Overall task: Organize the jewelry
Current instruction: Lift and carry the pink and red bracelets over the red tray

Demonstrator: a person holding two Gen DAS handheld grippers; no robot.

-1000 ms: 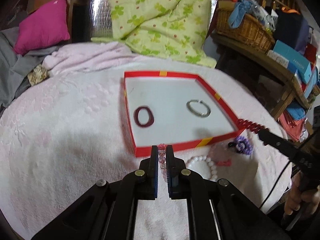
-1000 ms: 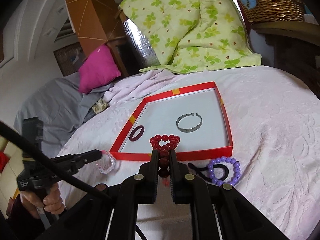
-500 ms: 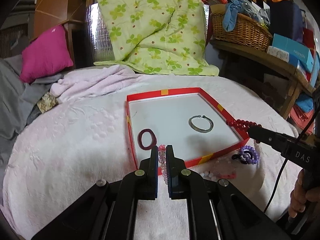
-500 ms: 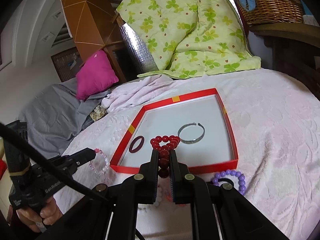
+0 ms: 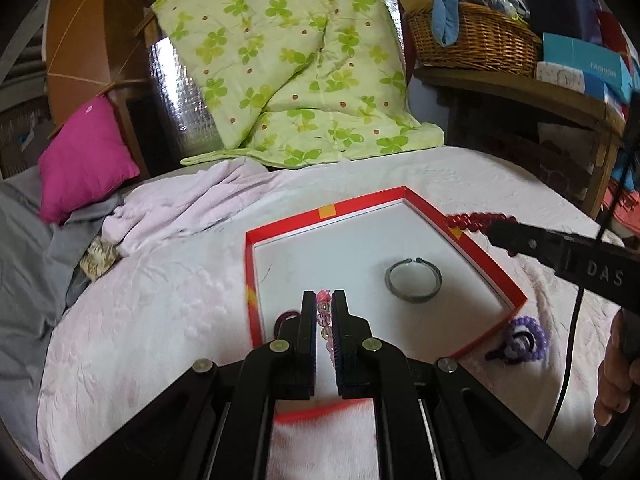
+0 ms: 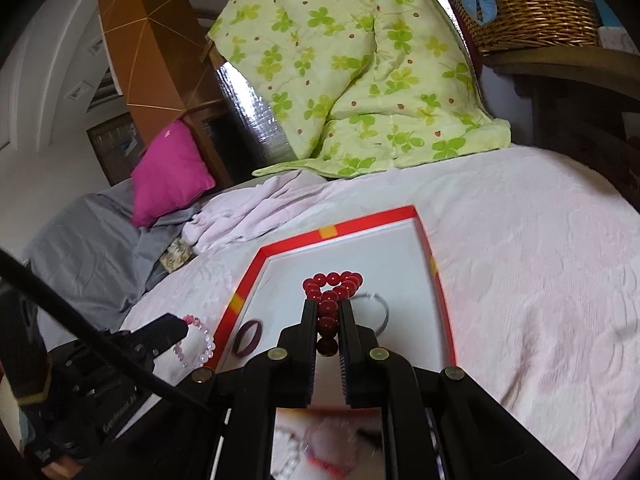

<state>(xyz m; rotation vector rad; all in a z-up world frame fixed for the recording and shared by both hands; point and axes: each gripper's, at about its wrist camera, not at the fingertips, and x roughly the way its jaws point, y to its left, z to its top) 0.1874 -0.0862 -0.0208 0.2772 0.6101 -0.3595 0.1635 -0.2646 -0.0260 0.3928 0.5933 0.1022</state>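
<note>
Left gripper [image 5: 324, 312] pinches pink beads [image 5: 323, 316], right gripper [image 6: 328, 316] pinches red beads [image 6: 334, 286], both over the tray [image 5: 480, 252]. Best bet: drop them low, away from the bangle [image 5: 414, 284] at 2 o'clock.

tray [image 5: 486, 262] red (yellow tabs) | beads [image 6: 334, 284] dark red | quilt [image 5: 288, 64] green clover | pillow [image 5: 82, 156] magenta

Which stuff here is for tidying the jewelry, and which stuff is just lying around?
For the job:
red tray
pink bead bracelet, held by left gripper
red bead bracelet, held by right gripper
silver bangle
dark red ring
purple bead bracelet

Just lying about:
green quilt
magenta pillow
wicker basket
</note>
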